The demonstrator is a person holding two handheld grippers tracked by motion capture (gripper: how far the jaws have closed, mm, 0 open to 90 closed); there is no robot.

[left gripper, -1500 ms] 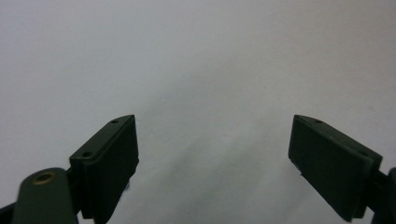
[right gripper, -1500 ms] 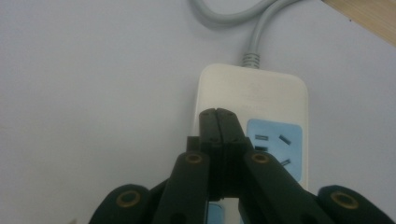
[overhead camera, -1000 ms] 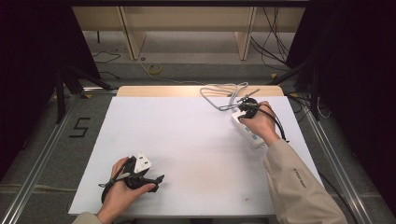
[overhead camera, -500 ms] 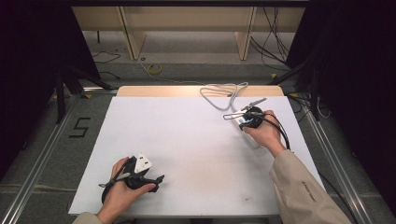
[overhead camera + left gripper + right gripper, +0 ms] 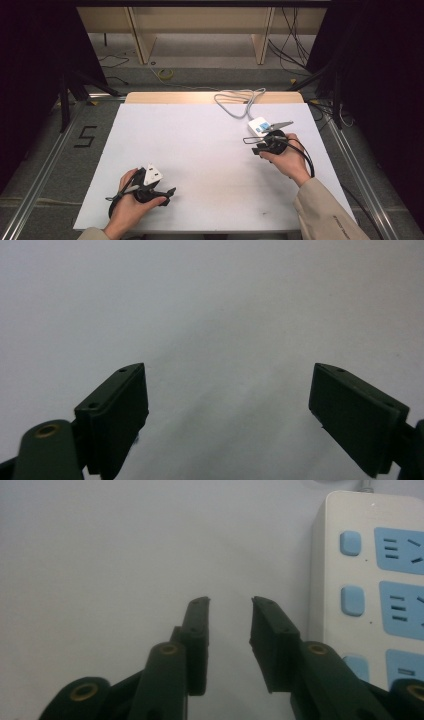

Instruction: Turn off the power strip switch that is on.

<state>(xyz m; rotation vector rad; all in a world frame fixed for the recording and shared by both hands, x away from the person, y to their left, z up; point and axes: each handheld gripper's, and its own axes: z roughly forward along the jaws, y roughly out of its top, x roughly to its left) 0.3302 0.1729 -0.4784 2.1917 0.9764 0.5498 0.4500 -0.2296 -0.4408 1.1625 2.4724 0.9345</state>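
A white power strip (image 5: 258, 125) with blue sockets lies at the table's right rear, its grey cable (image 5: 239, 100) looping toward the back edge. In the right gripper view the strip (image 5: 370, 580) lies flat just right of the jaws. My right gripper (image 5: 250, 145) sits against the strip's near-left side and points left. Its jaws (image 5: 230, 600) stand a narrow gap apart with nothing between them. My left gripper (image 5: 166, 194) rests near the front-left edge. Its jaws (image 5: 227, 372) are spread wide over bare table.
The white table top (image 5: 200, 145) has a wooden strip (image 5: 170, 97) along its far edge. Metal rails (image 5: 45, 160) run along both sides on the floor. A black cable (image 5: 309, 157) trails from the right gripper over the wrist.
My right hand has drawn back toward the front of the table, off the power strip, and the gripper has turned to point left. The left hand has stayed put.
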